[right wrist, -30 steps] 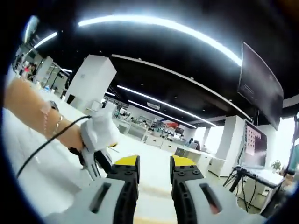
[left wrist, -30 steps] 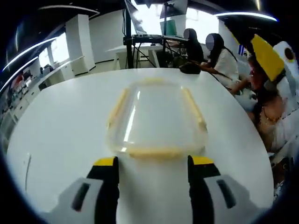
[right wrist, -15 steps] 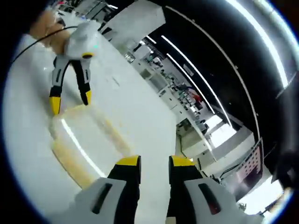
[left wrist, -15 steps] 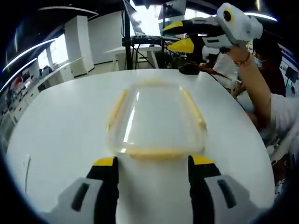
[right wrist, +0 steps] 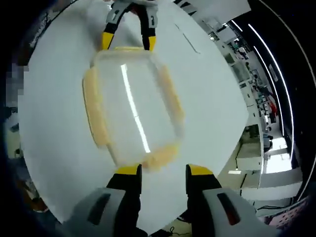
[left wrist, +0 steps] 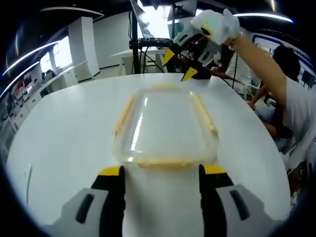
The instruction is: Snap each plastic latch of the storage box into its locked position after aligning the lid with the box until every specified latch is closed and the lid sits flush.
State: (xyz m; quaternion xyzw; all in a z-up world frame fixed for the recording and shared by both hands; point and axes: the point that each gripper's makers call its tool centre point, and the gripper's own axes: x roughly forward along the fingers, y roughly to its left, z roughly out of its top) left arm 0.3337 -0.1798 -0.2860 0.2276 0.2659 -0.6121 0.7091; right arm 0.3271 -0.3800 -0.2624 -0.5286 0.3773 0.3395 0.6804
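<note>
Your left gripper (left wrist: 160,173) and right gripper (right wrist: 160,173) are both open and hold nothing. The box (left wrist: 165,126) sits on the table (left wrist: 64,128) between them, long side pointing away. Each gripper has a yellow end latch (left wrist: 160,161) just ahead.

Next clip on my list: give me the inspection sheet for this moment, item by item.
Surface: round white table, mostly bare.
Job's things: clear storage box with lid on; yellow latches along all four sides, whether locked cannot be told.
Clutter: nothing seen on the table.
Grippers: left gripper open at the box's near end; right gripper open at the opposite end.
Cables: nothing seen.
Surroundings: open office, desks, monitors, a seated person.
</note>
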